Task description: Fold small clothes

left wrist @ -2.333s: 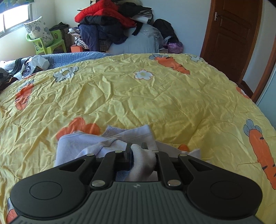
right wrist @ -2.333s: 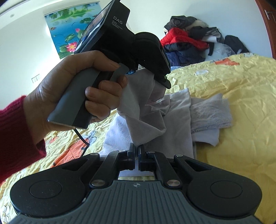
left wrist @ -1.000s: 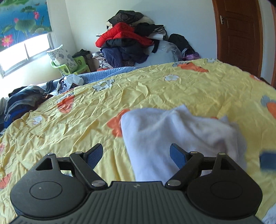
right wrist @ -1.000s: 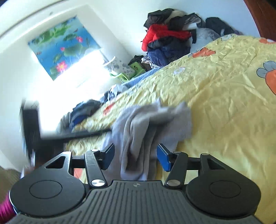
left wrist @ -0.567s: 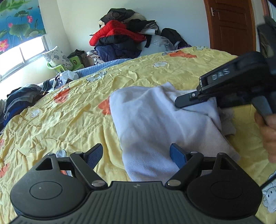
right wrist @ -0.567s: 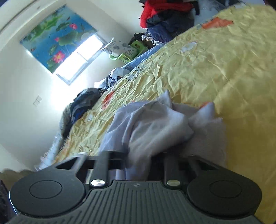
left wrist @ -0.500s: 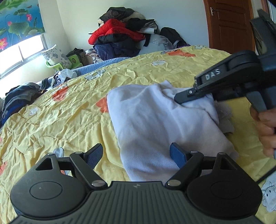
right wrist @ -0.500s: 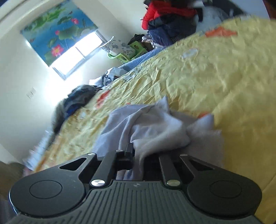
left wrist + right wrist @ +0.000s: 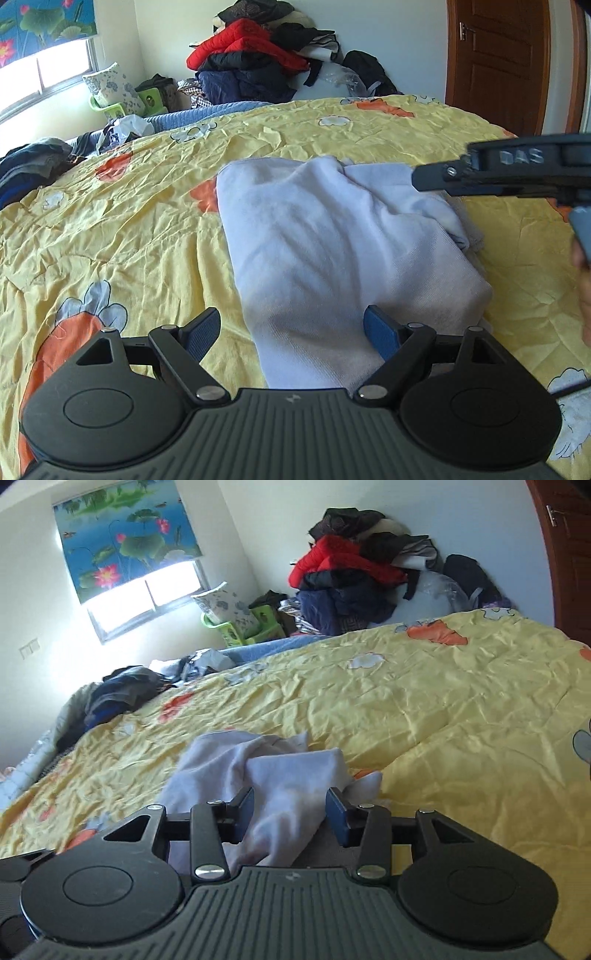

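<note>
A pale lilac garment (image 9: pixel 332 251) lies folded lengthwise on the yellow carrot-print quilt (image 9: pixel 129 229). My left gripper (image 9: pixel 291 328) is open, and the garment's near end lies between its blue pads without touching them. The right gripper (image 9: pixel 421 179) comes in from the right, its tip at the garment's bunched far corner, with a hand (image 9: pixel 583 288) behind it. In the right wrist view the right gripper (image 9: pixel 291 808) has its jaws opening. A fold of the garment (image 9: pixel 288 771) lies loose between them, and the pads do not press on it.
A heap of red and dark clothes (image 9: pixel 258 62) is piled against the far wall. A brown door (image 9: pixel 495 62) stands at the back right. A green stool with a patterned pillow (image 9: pixel 114 96) and dark clothes (image 9: pixel 29 166) sit by the bed's left side.
Half a second ago the right gripper was shut on the fold; its jaws have now parted, and it has drawn back to the right. The left gripper stays open over the garment's near end.
</note>
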Demonstrator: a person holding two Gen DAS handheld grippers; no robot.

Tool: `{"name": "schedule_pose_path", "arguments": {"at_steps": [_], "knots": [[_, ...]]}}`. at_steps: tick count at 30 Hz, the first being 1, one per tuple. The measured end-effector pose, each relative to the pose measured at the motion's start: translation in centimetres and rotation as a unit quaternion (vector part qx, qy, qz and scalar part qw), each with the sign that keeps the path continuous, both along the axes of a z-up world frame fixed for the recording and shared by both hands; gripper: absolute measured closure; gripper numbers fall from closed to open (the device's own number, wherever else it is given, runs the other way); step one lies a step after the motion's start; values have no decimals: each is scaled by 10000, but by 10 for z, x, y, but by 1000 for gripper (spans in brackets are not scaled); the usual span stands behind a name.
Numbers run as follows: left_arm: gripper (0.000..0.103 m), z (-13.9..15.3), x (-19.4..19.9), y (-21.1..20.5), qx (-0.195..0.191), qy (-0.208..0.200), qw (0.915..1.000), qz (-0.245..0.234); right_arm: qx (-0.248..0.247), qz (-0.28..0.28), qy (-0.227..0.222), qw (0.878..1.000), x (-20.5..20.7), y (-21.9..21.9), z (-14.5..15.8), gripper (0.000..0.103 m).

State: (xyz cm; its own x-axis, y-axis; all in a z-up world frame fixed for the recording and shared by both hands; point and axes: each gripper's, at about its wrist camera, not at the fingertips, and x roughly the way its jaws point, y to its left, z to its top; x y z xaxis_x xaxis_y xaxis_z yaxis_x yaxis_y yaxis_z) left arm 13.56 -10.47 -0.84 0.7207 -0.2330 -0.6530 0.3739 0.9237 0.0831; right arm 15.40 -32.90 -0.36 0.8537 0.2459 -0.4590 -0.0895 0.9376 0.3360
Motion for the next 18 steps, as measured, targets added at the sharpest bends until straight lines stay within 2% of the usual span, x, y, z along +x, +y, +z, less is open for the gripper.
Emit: {"name": "schedule_pose_path", "arguments": {"at_steps": [10, 12, 14, 18], "knots": [[18, 1, -7, 3, 56, -33, 10000, 45, 127, 457, 318, 9984, -33, 21, -15, 52], [18, 1, -8, 4, 54, -30, 10000, 56, 152, 448, 390, 9981, -36, 21, -20, 60], [18, 1, -9, 5, 45, -16, 10000, 68, 186, 449, 449, 9978, -38, 21, -24, 74], [18, 0, -10, 6, 27, -5, 10000, 91, 342, 432, 483, 9973, -42, 18, -28, 87]]}}
